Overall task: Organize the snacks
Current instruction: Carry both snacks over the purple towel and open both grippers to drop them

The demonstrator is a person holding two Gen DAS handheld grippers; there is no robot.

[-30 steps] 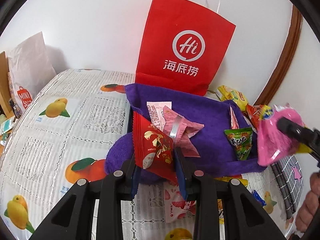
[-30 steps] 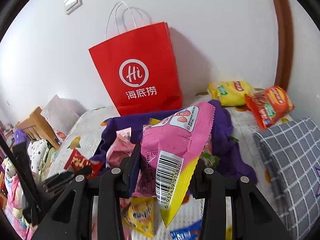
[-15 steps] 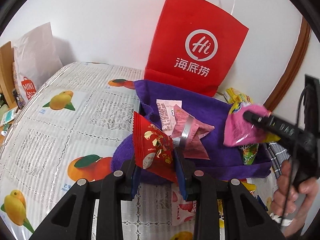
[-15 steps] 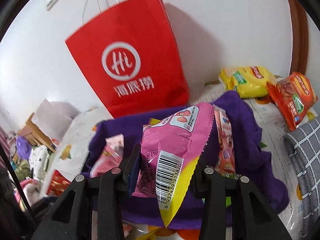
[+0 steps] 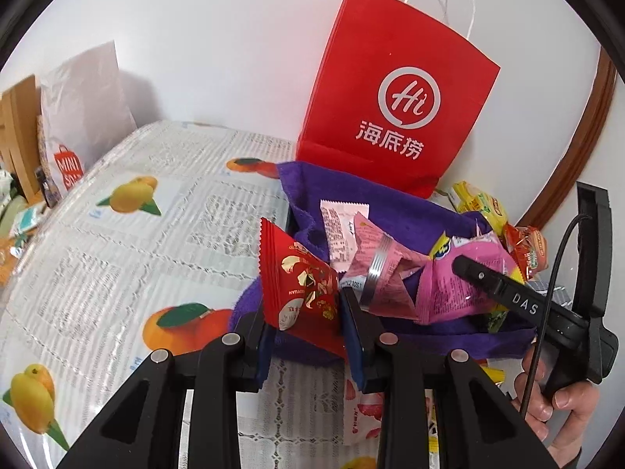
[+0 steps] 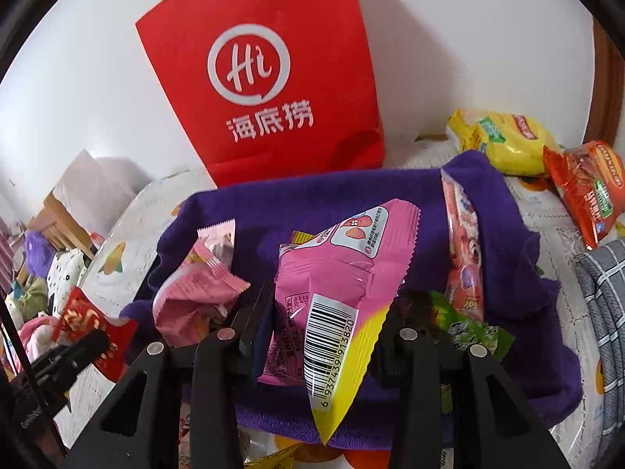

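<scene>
Left wrist view: the left gripper (image 5: pixel 304 324) pinches a red snack packet (image 5: pixel 299 293) just in front of the purple cloth-lined bin (image 5: pixel 410 215).

Right wrist view: the right gripper (image 6: pixel 332 324) clamps a pink snack packet (image 6: pixel 332 273) over the bin, before a red paper bag (image 6: pixel 265 70).

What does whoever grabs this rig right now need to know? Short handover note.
Left gripper: shut on a red snack packet, held at the near edge of the purple cloth bin.
Right gripper: shut on a pink snack packet, over the bin.
Done: several packets are already in the bin, including a pink wrapper.
Left: release both held packets into the bin, then collect the yellow bag and orange bag lying outside it.
</scene>
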